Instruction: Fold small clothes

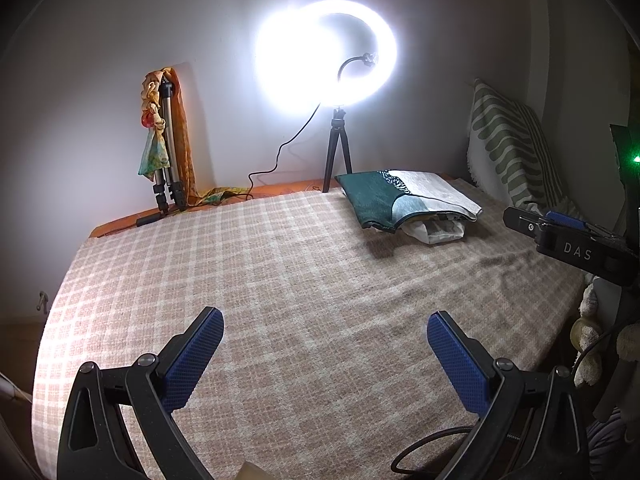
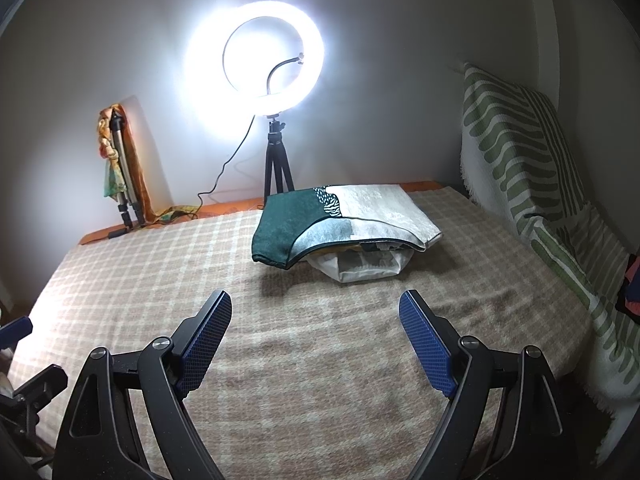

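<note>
- The left gripper (image 1: 325, 350) hangs over the checked blanket (image 1: 280, 280), its blue-padded fingers (image 1: 192, 360) spread wide and holding nothing.
- The right gripper (image 2: 315, 330) is likewise released, its fingers (image 2: 206, 344) parted over bare blanket (image 2: 320, 380) with nothing between them.
- In the left wrist view the right gripper (image 1: 568, 236) shows at about 3 o'clock, near the blanket's right edge, marked "DAS"; from this angle I cannot tell how its jaws stand.
- In the right wrist view, part of the left gripper (image 2: 24, 360) shows at the 9 o'clock edge.
- The clothes (image 2: 344, 220) sit in a folded pile on the far half of the blanket: at 12 o'clock from the right gripper, at about 1 o'clock from the left gripper (image 1: 404, 198).
- The top piece is dark green on its left part and pale grey-white on its right; a white piece (image 2: 368, 268) sticks out beneath its near edge.
- The pile is well apart from both grippers.
- Behind the pile, at 12 o'clock, a lit ring light (image 2: 256, 76) stands on a small black tripod (image 2: 276, 168); its cable (image 2: 224, 168) runs down to the left.
- At about 10 o'clock a folded tripod (image 1: 170, 148) leans on the wall, draped with an orange and green scarf (image 1: 154, 136).
- At 2 to 3 o'clock a green-striped throw (image 2: 528, 168) covers something upright along the blanket's right side.
</note>
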Demonstrator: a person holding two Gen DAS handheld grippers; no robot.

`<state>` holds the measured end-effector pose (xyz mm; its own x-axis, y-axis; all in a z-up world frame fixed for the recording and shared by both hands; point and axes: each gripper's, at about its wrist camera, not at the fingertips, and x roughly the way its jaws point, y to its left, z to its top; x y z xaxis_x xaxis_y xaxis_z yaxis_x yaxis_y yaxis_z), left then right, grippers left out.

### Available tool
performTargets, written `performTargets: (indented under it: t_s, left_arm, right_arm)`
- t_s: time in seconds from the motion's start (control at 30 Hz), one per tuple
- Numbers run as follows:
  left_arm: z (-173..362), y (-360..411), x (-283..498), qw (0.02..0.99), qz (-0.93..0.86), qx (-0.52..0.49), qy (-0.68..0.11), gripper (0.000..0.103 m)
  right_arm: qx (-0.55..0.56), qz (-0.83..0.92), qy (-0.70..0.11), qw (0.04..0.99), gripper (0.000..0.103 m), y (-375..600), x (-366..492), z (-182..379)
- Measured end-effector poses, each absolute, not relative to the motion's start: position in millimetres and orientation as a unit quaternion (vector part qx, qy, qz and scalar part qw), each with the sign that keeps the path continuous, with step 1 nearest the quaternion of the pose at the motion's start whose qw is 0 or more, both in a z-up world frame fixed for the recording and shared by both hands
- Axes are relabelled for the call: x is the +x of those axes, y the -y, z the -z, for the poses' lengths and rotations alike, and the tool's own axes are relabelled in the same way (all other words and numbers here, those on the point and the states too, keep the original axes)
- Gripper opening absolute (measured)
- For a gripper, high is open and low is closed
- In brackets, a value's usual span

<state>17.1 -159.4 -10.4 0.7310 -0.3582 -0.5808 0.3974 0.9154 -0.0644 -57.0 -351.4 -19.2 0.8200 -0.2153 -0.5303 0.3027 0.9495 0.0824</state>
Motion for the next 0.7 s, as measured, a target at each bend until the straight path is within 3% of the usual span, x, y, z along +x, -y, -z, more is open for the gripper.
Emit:
performTargets:
  t_s: [0.7]
  left_arm:
    - [12.8, 161.3, 17.9, 0.927, 0.205, 0.03, -0.312, 0.103]
  right_arm:
    - [0.078, 0.129, -0.27, 0.951, 0.086, 350.2, -53.5, 20.9]
